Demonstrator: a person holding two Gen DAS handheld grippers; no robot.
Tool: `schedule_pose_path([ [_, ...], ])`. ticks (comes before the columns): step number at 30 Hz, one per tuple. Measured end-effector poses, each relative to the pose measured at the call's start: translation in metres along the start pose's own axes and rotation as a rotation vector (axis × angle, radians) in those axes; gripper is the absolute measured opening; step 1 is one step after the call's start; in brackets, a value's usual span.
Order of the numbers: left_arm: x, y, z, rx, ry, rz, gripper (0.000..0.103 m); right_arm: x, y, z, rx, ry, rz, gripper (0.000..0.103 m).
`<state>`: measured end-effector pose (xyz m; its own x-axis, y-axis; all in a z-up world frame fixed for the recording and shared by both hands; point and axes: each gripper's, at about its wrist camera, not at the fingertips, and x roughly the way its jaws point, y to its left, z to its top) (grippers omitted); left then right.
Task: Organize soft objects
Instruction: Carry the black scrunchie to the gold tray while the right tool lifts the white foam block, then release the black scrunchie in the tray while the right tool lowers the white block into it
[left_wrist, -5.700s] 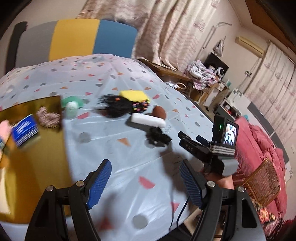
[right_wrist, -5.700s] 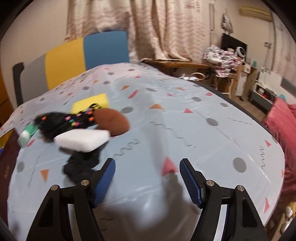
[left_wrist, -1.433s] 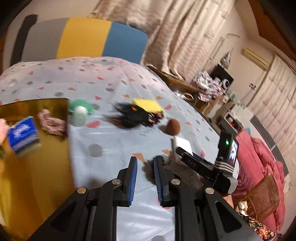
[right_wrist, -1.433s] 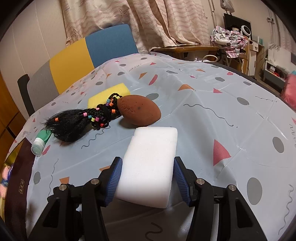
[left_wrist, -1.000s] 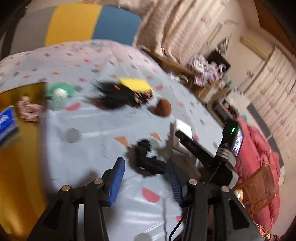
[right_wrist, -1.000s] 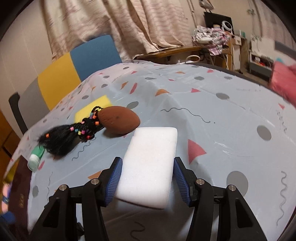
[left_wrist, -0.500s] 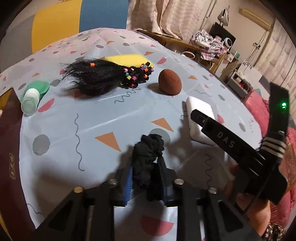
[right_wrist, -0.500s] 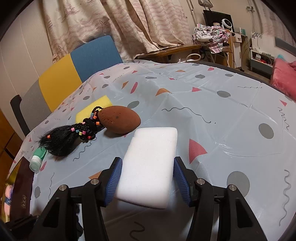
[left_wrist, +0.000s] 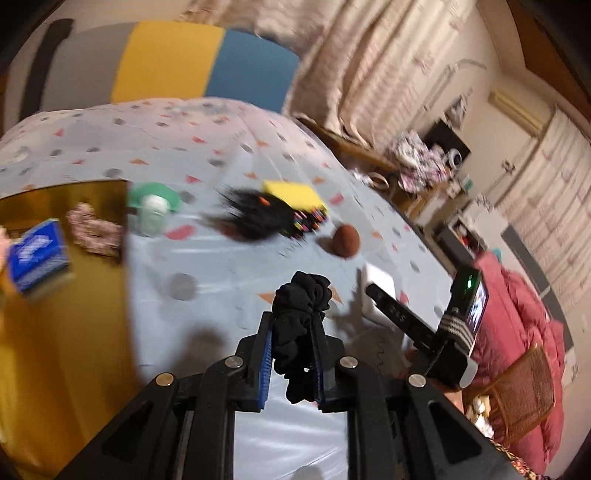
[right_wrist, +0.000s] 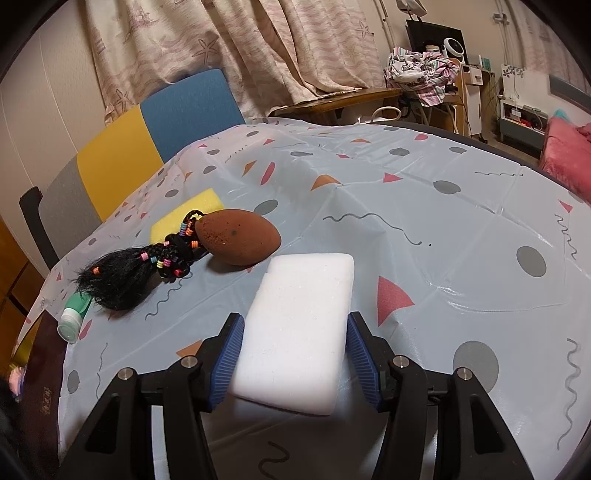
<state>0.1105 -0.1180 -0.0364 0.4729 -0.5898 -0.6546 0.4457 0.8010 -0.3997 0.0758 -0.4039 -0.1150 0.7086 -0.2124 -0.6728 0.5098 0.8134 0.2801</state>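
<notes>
left gripper (left_wrist: 291, 354): clenched on the black scrunchie (left_wrist: 301, 310); blue pads pressed in from both sides, fabric bunched between them.
black scrunchie: top bulged out above the fingertips, a loose tail hung below the pads; appeared lifted clear of the counter (left_wrist: 221, 269).
right gripper (right_wrist: 295, 354): grasping the white sponge block (right_wrist: 299, 328) across its short width, one pad on each long edge.
white sponge block: ran forward out of the gripper, far end near the brown egg-shaped sponge (right_wrist: 238, 242). Can't tell if its underside touched the counter.
brown egg-shaped sponge: on the counter just past the block, touching the beaded end of the black hair bundle (right_wrist: 122, 277).
yellow sponge (right_wrist: 188, 214): flat on the counter behind the hair bundle, partly under it.
green-and-white bottle (right_wrist: 74, 314): on its side at the hair's loose end, near the counter's left edge.
gold tray (left_wrist: 55, 295): left of the left gripper, well apart from it; held a blue packet (left_wrist: 37, 254) and a patterned scrunchie (left_wrist: 96, 229).
left wrist view: blurred, fine detail unreadable.
right gripper body: in the left wrist view, to the right of the black scrunchie, small screen lit.
</notes>
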Motion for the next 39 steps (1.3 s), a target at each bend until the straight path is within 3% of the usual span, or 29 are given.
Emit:
schedule_pose_path([
  [4,-0.031,0.034,0.005,-0.044,-0.048,0.053,0.016,0.0,0.001,0.0,-0.008,0.004,-0.008,0.058],
  [10,-0.062,0.104,0.005,-0.159,-0.075,0.191,0.016,0.0,0.004,0.0,-0.026,0.011,-0.021,0.058],
  [19,-0.067,0.175,0.001,-0.259,-0.064,0.355,0.016,0.002,0.009,0.001,-0.046,0.029,-0.043,0.058],
  [21,-0.065,0.186,-0.001,-0.286,-0.06,0.38,0.021,0.001,0.009,0.003,-0.045,0.035,-0.039,0.057],
  [23,-0.064,0.193,-0.004,-0.305,-0.055,0.399,0.036,-0.002,0.009,0.003,-0.045,0.037,-0.016,0.057],
  [26,-0.065,0.2,-0.01,-0.336,-0.067,0.377,0.048,-0.01,0.014,0.001,-0.078,0.036,-0.001,0.057],
  [31,-0.081,0.189,-0.018,-0.297,-0.134,0.357,0.048,-0.028,0.036,-0.002,-0.132,0.03,0.045,0.057],
  [35,-0.094,0.175,-0.024,-0.251,-0.184,0.336,0.048,-0.054,0.069,-0.001,-0.188,0.017,0.141,0.057],
  [39,-0.094,0.161,-0.025,-0.213,-0.178,0.29,0.048,-0.073,0.107,-0.004,-0.241,0.018,0.241,0.057],
])
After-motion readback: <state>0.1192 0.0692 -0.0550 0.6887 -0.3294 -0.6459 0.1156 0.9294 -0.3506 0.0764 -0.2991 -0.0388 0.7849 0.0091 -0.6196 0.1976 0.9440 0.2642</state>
